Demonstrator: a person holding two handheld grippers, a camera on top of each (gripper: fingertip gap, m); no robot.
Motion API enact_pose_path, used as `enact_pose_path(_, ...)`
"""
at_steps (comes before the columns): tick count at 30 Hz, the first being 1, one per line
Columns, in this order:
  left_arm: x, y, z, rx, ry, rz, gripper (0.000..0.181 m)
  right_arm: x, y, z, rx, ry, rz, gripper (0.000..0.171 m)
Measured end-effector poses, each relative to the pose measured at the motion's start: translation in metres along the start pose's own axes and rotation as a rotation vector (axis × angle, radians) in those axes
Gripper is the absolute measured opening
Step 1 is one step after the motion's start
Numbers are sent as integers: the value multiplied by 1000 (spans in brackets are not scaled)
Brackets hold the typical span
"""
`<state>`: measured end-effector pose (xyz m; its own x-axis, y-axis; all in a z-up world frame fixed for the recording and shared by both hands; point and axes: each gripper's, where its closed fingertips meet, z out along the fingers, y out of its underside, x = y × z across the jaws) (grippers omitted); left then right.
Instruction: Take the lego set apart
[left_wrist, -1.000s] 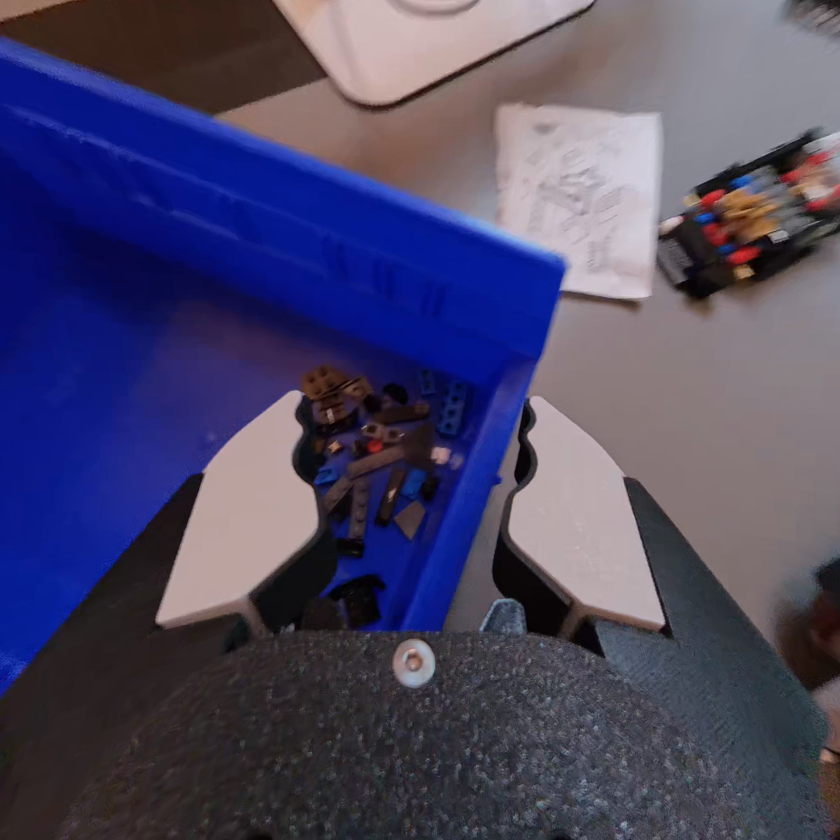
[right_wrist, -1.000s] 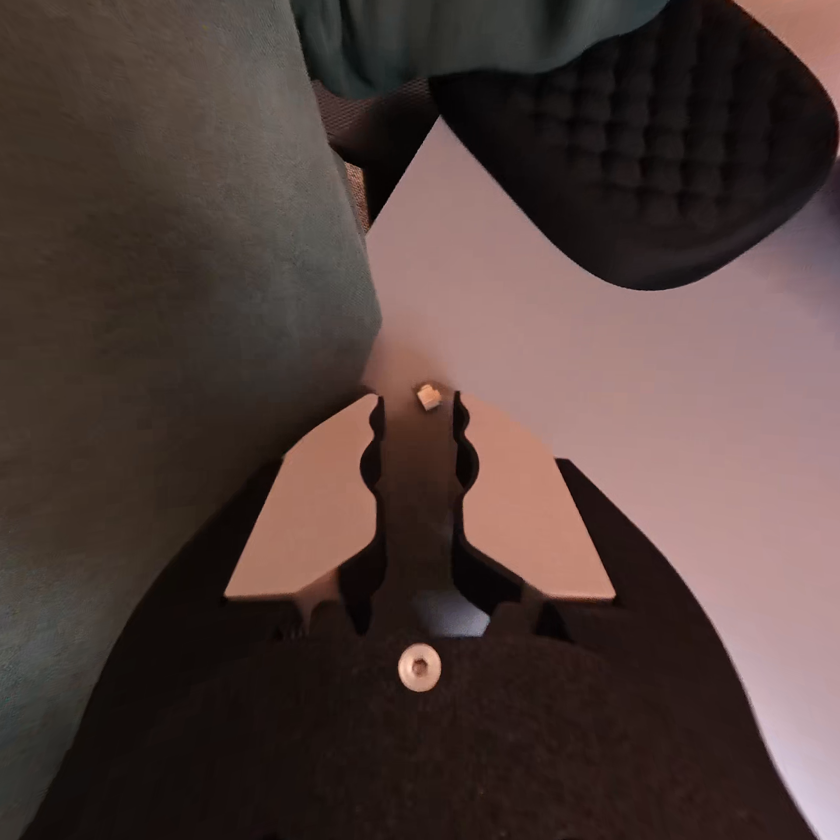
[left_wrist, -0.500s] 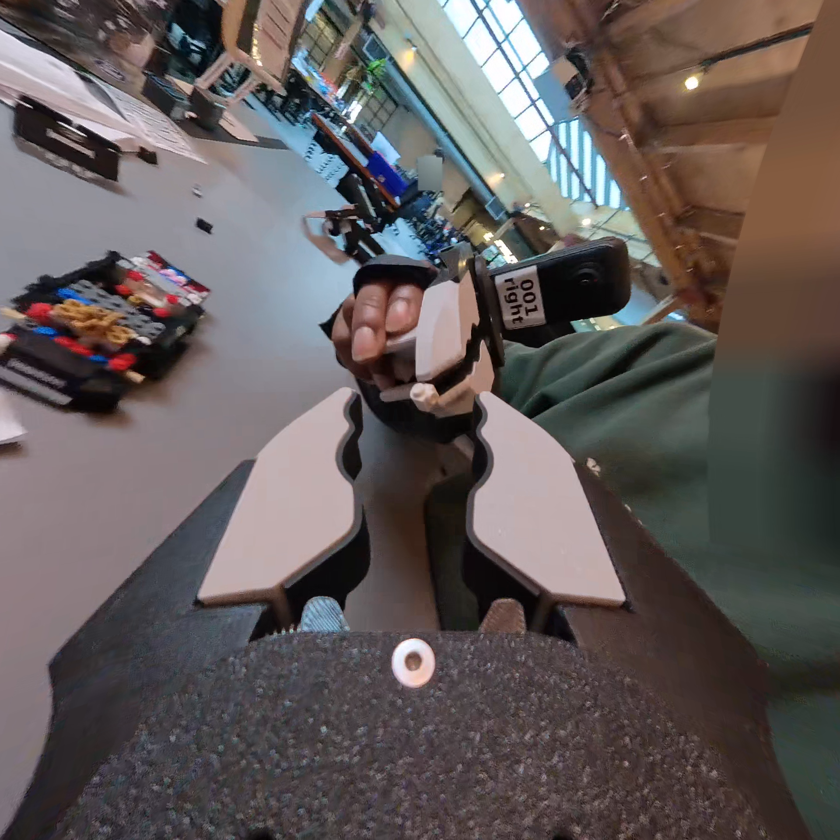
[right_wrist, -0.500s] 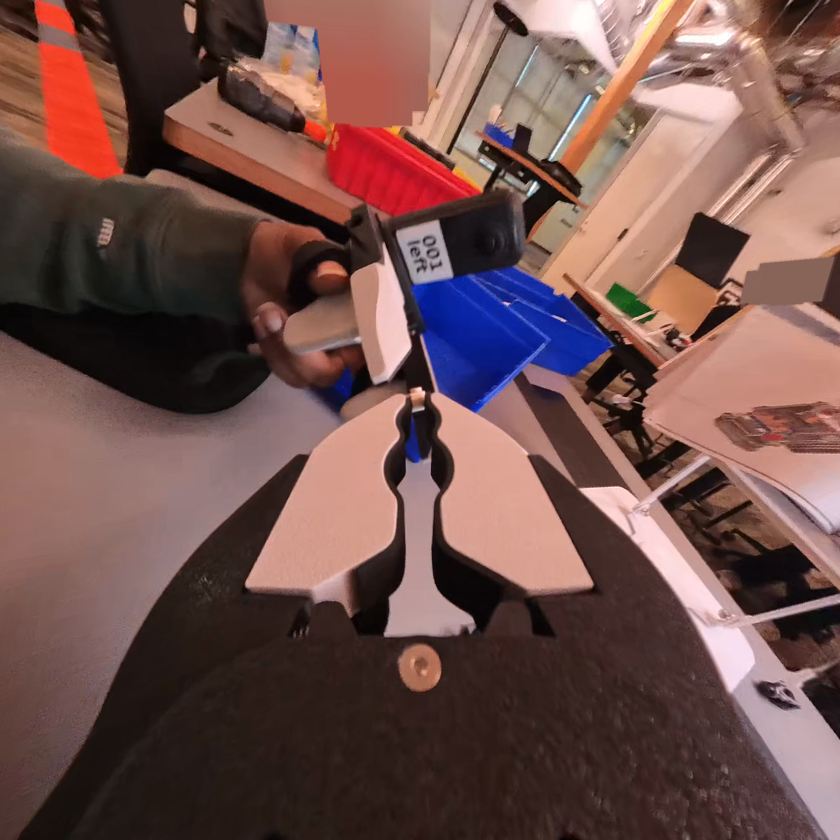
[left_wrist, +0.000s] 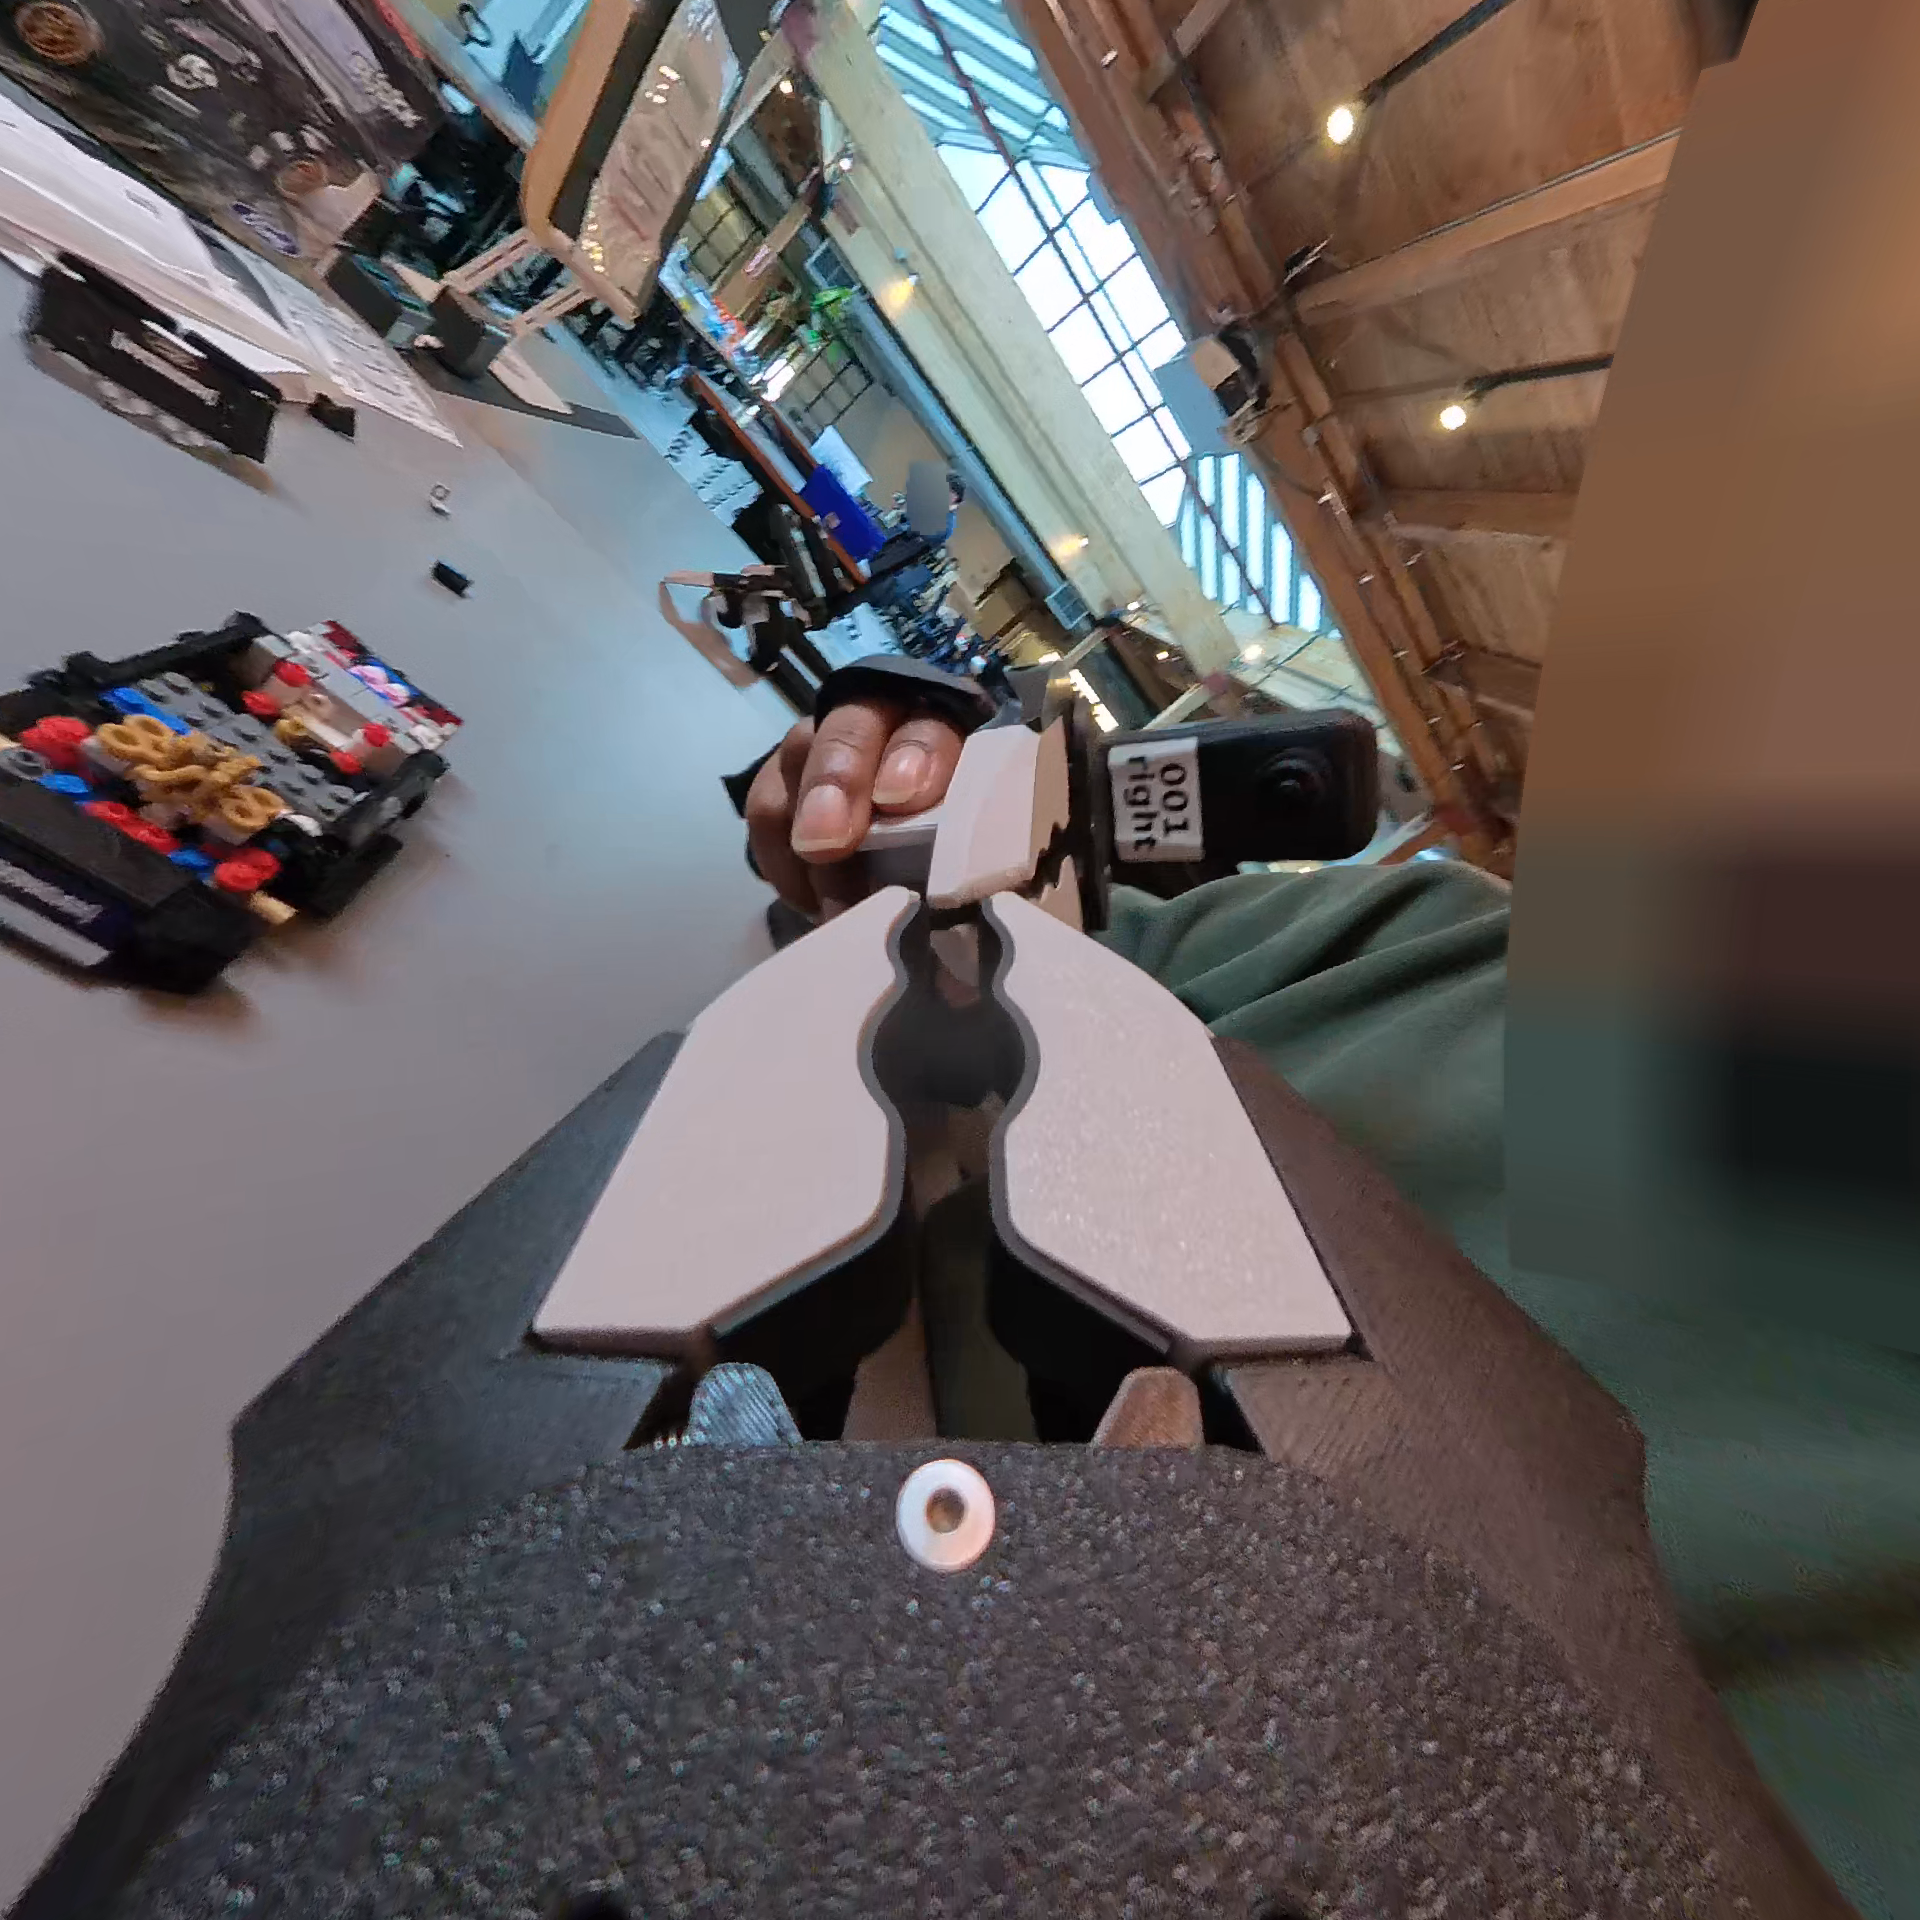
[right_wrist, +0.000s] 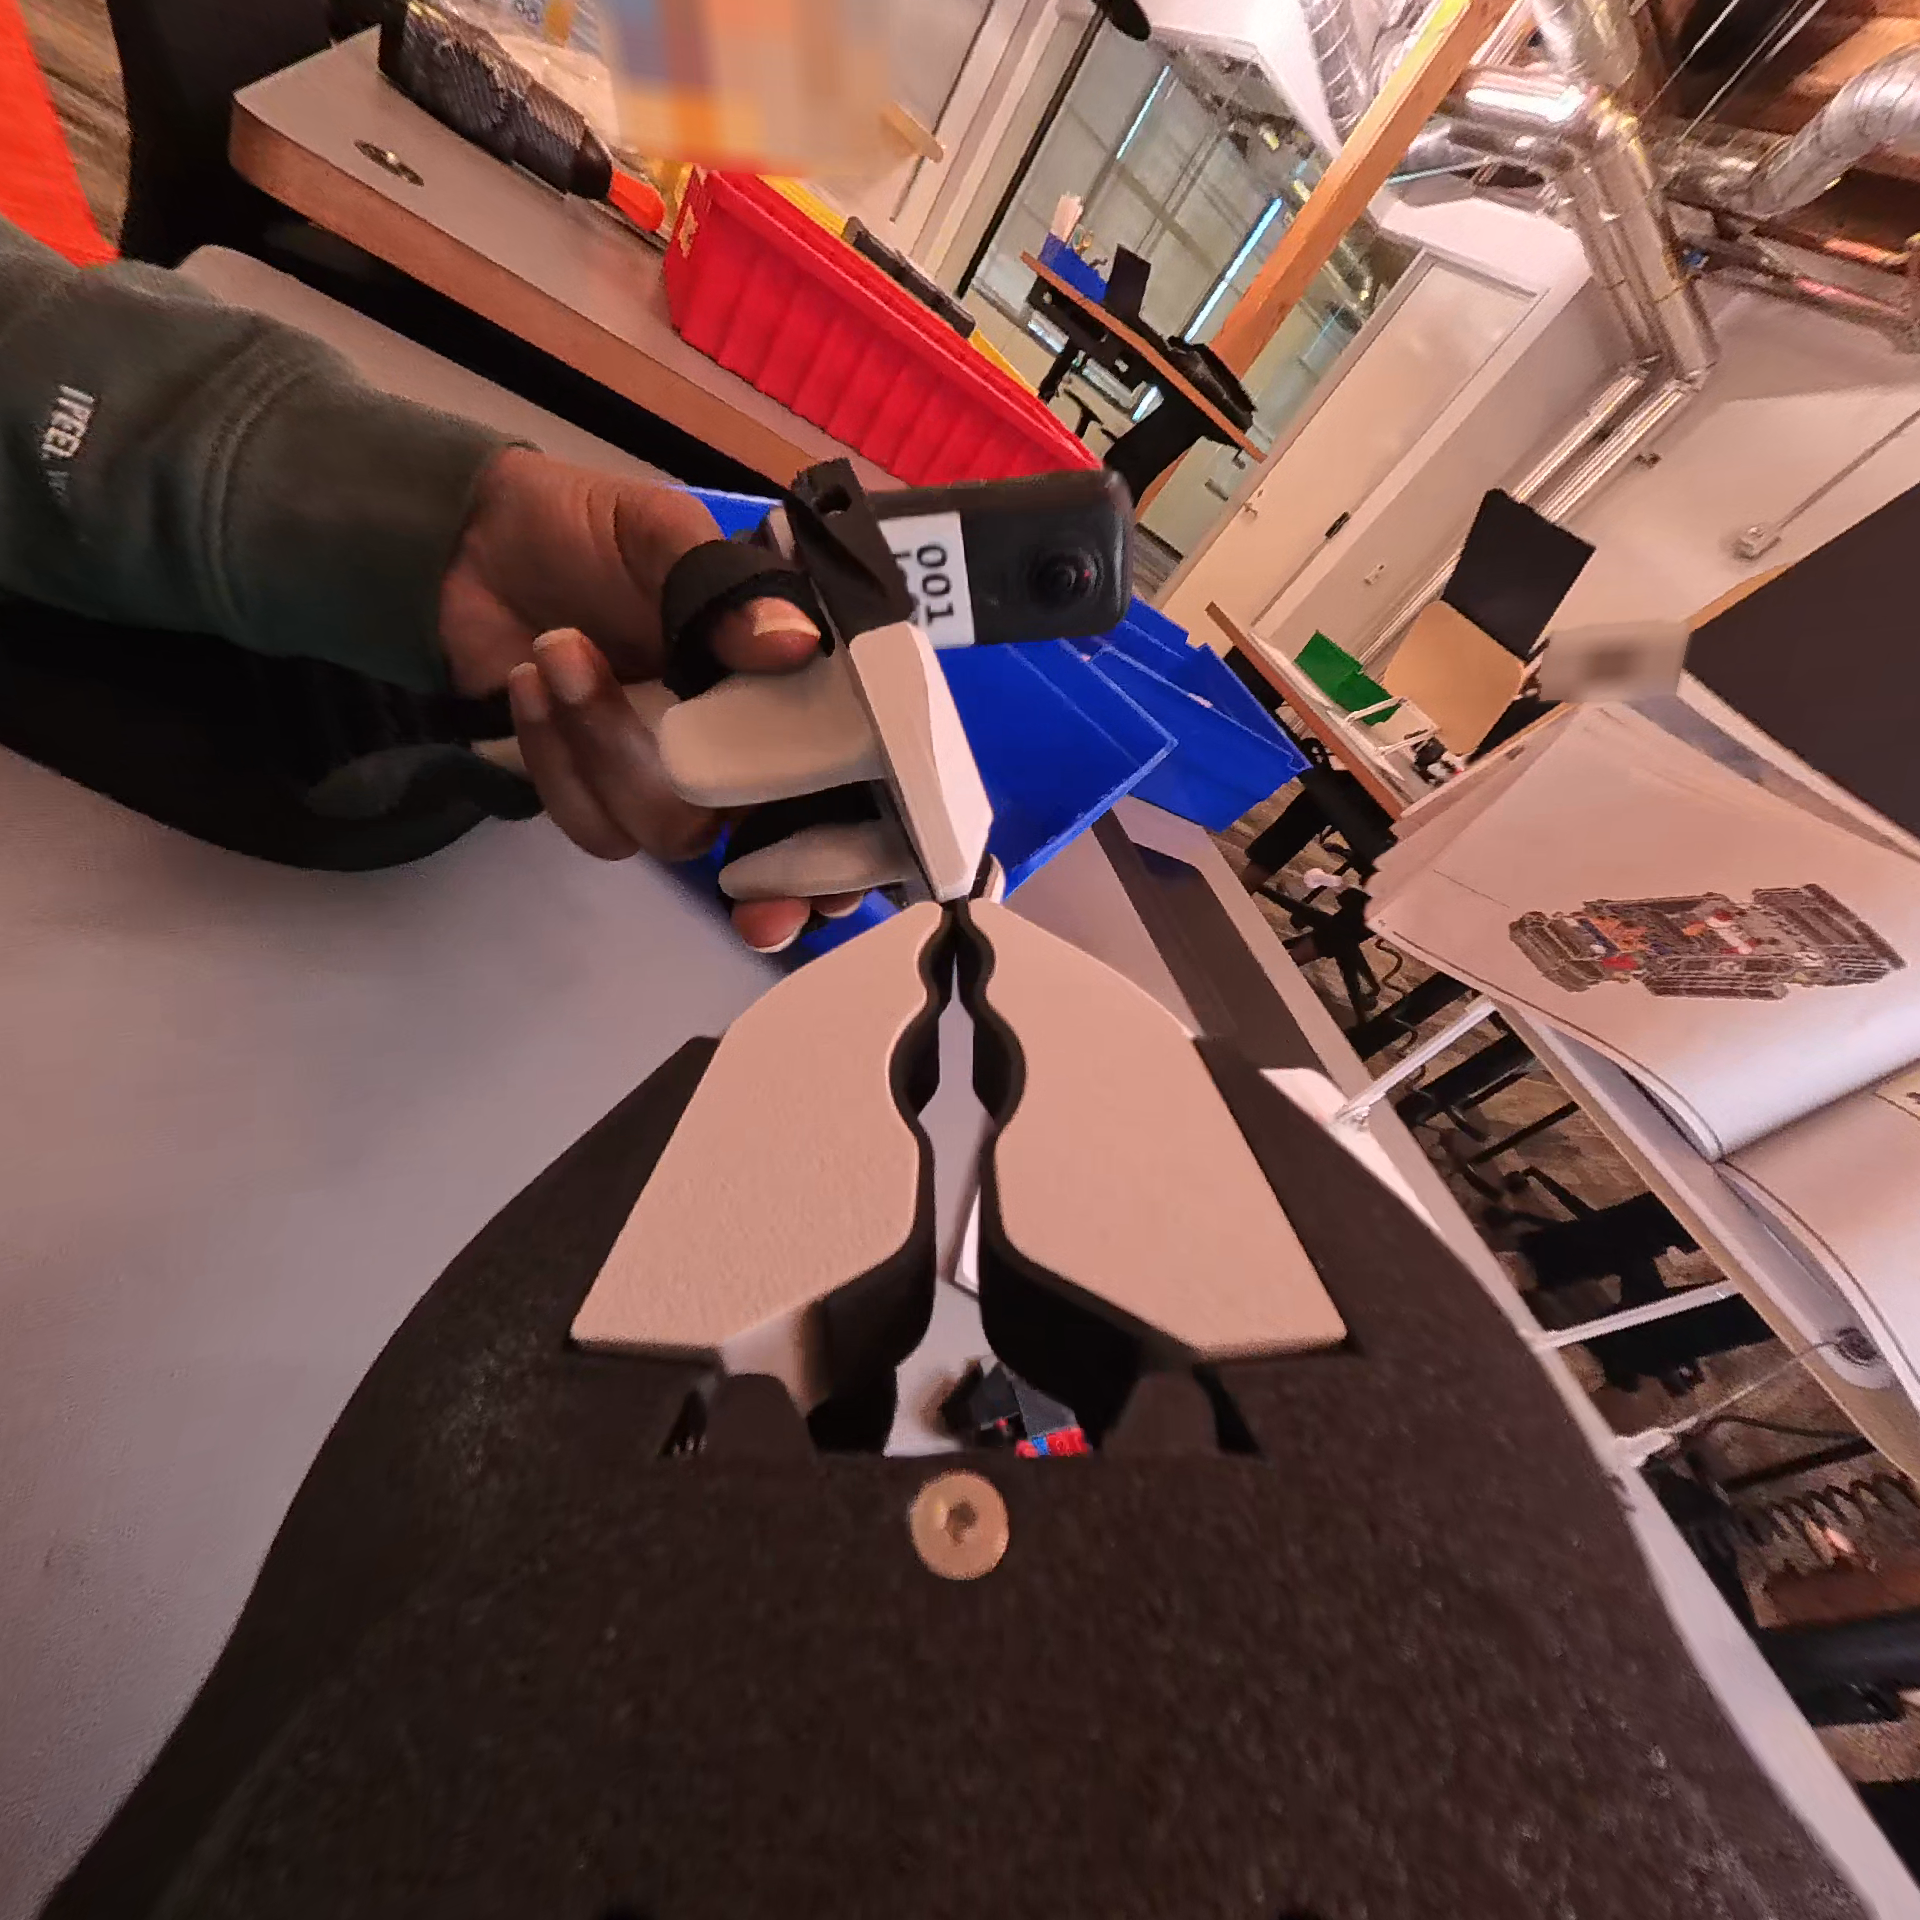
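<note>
The lego set (left_wrist: 197, 790), a black base with red, blue and tan parts, lies on the grey table at the left of the left wrist view. A corner of it shows under the right gripper (right_wrist: 1023, 1439). My two grippers meet tip to tip above the table. My left gripper (left_wrist: 951, 906) is shut, and so is my right gripper (right_wrist: 961, 925). Each shows in the other's view: the right gripper (left_wrist: 982, 883) and the left gripper (right_wrist: 956, 878). The small white lego piece is pinched where the tips meet and is almost hidden.
A blue bin (right_wrist: 1049, 748) stands behind the left gripper, with a red bin (right_wrist: 852, 353) on a farther table. An open instruction booklet (right_wrist: 1683, 966) lies at the right. A black box (left_wrist: 156, 384) and two tiny loose pieces (left_wrist: 452, 577) lie beyond the set. Less than 4 cm separates the two grippers' tips. Left tips and right tips are each some 20 centimetres from the lego set (left_wrist: 197, 790).
My left gripper swung away from the blue bin to face the right gripper and closed its fingers. My right gripper lifted off the table with the small white piece and met it.
</note>
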<state>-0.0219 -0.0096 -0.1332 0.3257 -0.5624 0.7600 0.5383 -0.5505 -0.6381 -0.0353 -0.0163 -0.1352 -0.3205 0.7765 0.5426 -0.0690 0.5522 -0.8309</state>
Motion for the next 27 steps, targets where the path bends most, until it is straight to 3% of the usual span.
enact_pose_path(3,-16,-2,-8,-5,-144,96,6,0,19,-3,-92,-98,78,8)
enact_pose_path(6,-37,-13,-26,17,-352,231,26,5,59,-12,-254,-185,230,34)
enact_pose_path(10,-59,-21,-49,-19,-639,465,40,8,113,-27,-433,-223,319,42)
enact_pose_path(14,-76,-12,-63,-191,-833,610,37,-14,121,-28,-437,-322,386,42)
enact_pose_path(16,-81,9,-67,-360,-839,580,35,-26,124,-23,-457,-352,361,43)
enact_pose_path(19,-89,35,-94,-621,-985,577,38,-39,130,-18,-492,-382,329,43)
enact_pose_path(24,-76,57,-143,-840,-1185,502,44,-44,132,-18,-502,-404,340,42)
enact_pose_path(27,-61,76,-167,-891,-1228,394,41,-38,128,-21,-493,-389,341,42)
